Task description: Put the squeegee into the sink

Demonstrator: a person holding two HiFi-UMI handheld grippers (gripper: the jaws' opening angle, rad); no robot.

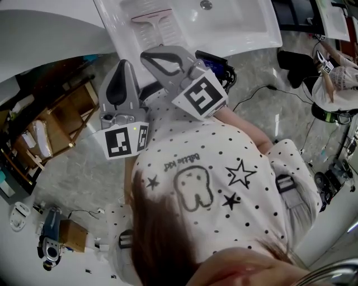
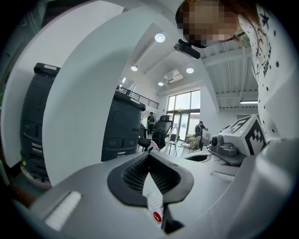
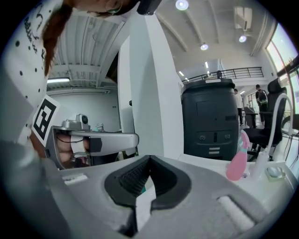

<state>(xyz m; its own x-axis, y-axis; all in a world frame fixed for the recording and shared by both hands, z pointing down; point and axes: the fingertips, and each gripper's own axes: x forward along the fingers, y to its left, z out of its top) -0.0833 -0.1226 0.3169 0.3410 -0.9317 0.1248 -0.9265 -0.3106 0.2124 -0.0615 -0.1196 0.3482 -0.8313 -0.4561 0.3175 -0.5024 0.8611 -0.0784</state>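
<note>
At the far left of the head view a wooden rack (image 1: 59, 120) stands on the grey floor (image 1: 84, 179).

Next to it is your left hand-held gripper (image 1: 119, 66), pointing up the picture toward the white sink (image 1: 246, 33). In the left gripper view its jaws meet at the tips. Only the hollow between the dark ribbed pads stays open, and nothing is in it. Beyond those jaws a tall dark grey machine (image 2: 122, 126) stands by a broad white pillar (image 2: 79, 93).

The squeegee (image 1: 152, 18) already lies in the sink, on the ribbed part at its left end. Its pinkish blade points away from you and its handle points toward you. It is left of the drain (image 1: 206, 4), and neither hand-held gripper touches it.

Your right hand-held gripper (image 1: 150, 57) is just to the right of the left one. It is angled up and to the left, so its tips come near the sink's front edge, just below the squeegee. Its jaws are also closed tip to tip and hold nothing. In the right gripper view a pink spray bottle (image 3: 236, 163) stands to the right of the jaws.

Further right in the head view, a black cable (image 1: 263, 92) trails across the floor.
</note>
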